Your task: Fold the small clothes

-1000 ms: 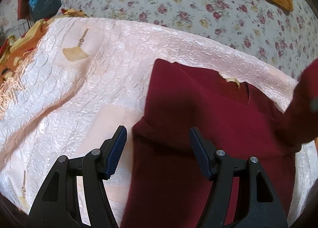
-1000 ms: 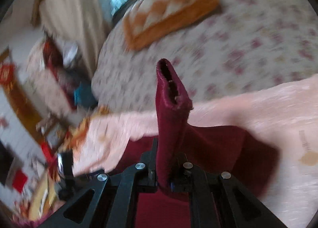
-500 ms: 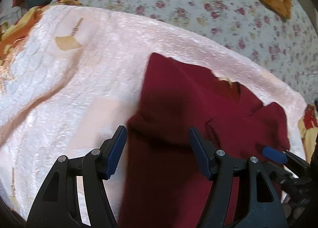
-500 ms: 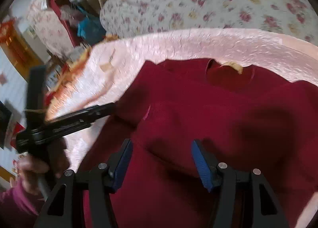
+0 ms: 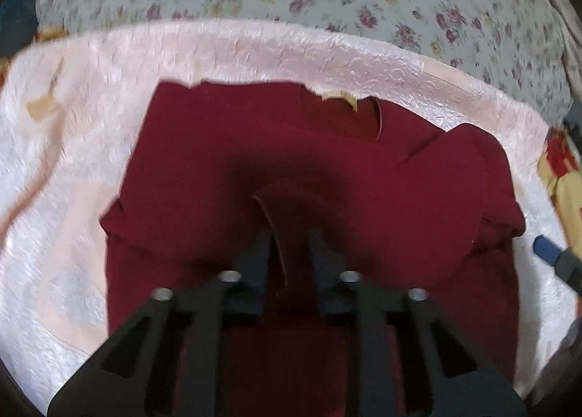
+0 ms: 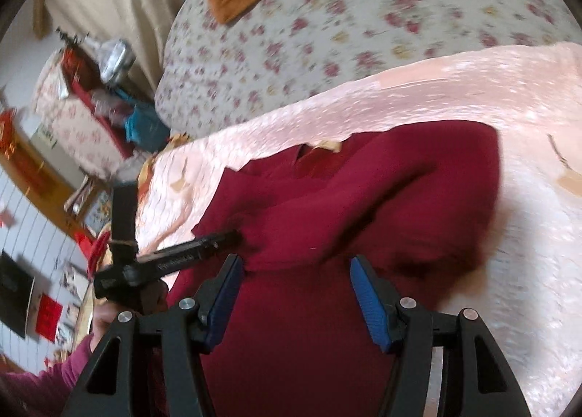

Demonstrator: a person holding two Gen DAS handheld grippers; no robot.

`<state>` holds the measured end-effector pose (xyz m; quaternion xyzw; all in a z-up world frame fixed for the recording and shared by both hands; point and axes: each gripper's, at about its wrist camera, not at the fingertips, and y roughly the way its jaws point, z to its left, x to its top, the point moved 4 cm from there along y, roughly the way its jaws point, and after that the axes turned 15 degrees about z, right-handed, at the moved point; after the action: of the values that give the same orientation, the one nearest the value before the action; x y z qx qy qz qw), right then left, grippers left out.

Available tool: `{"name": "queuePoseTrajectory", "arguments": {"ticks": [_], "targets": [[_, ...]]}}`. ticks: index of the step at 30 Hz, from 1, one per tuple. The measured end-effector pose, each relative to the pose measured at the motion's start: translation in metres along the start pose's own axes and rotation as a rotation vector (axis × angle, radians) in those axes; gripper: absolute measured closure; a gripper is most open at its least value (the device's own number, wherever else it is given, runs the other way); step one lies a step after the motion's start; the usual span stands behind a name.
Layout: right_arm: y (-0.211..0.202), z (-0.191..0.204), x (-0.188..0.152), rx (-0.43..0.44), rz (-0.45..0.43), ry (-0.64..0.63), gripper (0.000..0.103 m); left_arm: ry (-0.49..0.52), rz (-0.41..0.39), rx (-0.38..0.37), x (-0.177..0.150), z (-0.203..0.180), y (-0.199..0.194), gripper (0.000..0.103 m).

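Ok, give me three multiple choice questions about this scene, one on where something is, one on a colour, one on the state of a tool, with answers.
1. Where does the dark red top lie?
A. on the pink textured sheet
B. on the floor
C. in a basket

2. What colour is the neck label of the top?
A. black
B. cream
C. green

3. What is the left tool doing?
A. gaping wide above the sheet
B. closed on a fold of the top
C. gripping a hanger

Answers:
1 A, the pink sheet borders the top all round.
2 B, a pale tag sits at the neckline.
3 B, red cloth stands pinched between its fingers, while the right tool is open.
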<state>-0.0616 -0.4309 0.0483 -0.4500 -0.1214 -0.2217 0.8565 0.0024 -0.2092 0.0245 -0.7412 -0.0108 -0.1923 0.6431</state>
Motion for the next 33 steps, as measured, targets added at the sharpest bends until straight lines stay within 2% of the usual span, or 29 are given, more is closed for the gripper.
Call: {"name": "queuePoseTrajectory", "arguments": {"ticks": [1, 4, 9, 12, 15, 16, 17, 19, 22, 24, 25, 26, 27, 28, 33], "targets": [[-0.005, -0.006, -0.001, -0.013, -0.012, 0.012, 0.043, 0.010, -0.017, 0.001, 0.002, -0.001, -0.005, 0.095], [-0.014, -0.022, -0.001, -0.069, -0.023, 0.045, 0.043, 0.004, -0.064, -0.034, 0.013, 0.005, -0.026, 0.098], [-0.014, -0.038, 0.000, -0.205, -0.013, 0.045, 0.041, -0.048, -0.150, 0.015, 0.037, 0.035, -0.057, 0.099], [-0.009, -0.042, -0.001, -0.294, 0.005, 0.019, 0.041, -0.072, -0.115, -0.004, 0.041, 0.053, -0.056, 0.099], [-0.002, -0.045, -0.003, -0.286, 0.022, 0.019, 0.041, -0.074, -0.072, -0.055, 0.027, 0.052, -0.044, 0.098], [0.000, -0.046, -0.003, -0.276, 0.025, 0.022, 0.041, -0.066, -0.053, -0.061, 0.022, 0.049, -0.039, 0.089], [0.001, -0.046, -0.003, -0.270, 0.027, 0.025, 0.041, -0.052, -0.022, -0.062, 0.016, 0.045, -0.032, 0.070], [0.003, -0.046, -0.003, -0.261, 0.028, 0.031, 0.041, -0.056, -0.004, -0.071, 0.007, 0.040, -0.024, 0.045], [0.003, -0.044, -0.004, -0.229, 0.028, 0.036, 0.041, -0.083, 0.024, -0.092, -0.002, 0.031, -0.009, 0.042], [0.002, -0.042, -0.005, -0.225, 0.025, 0.034, 0.041, -0.095, 0.059, -0.073, -0.005, 0.024, 0.006, 0.042], [0.002, -0.041, -0.005, -0.224, 0.024, 0.034, 0.041, -0.087, 0.044, -0.049, -0.006, 0.020, 0.008, 0.043], [0.001, -0.041, -0.005, -0.219, 0.024, 0.034, 0.041, -0.069, 0.015, -0.018, -0.007, 0.016, 0.006, 0.058], [0.001, -0.040, -0.005, -0.213, 0.023, 0.035, 0.041, -0.055, -0.004, -0.006, -0.008, 0.012, 0.004, 0.079], [0.001, -0.039, -0.005, -0.210, 0.022, 0.036, 0.041, -0.042, -0.001, -0.018, -0.007, 0.009, 0.001, 0.098], [-0.003, -0.038, -0.004, -0.236, 0.007, 0.026, 0.041, -0.027, -0.091, -0.055, 0.011, 0.018, -0.037, 0.101]]}}
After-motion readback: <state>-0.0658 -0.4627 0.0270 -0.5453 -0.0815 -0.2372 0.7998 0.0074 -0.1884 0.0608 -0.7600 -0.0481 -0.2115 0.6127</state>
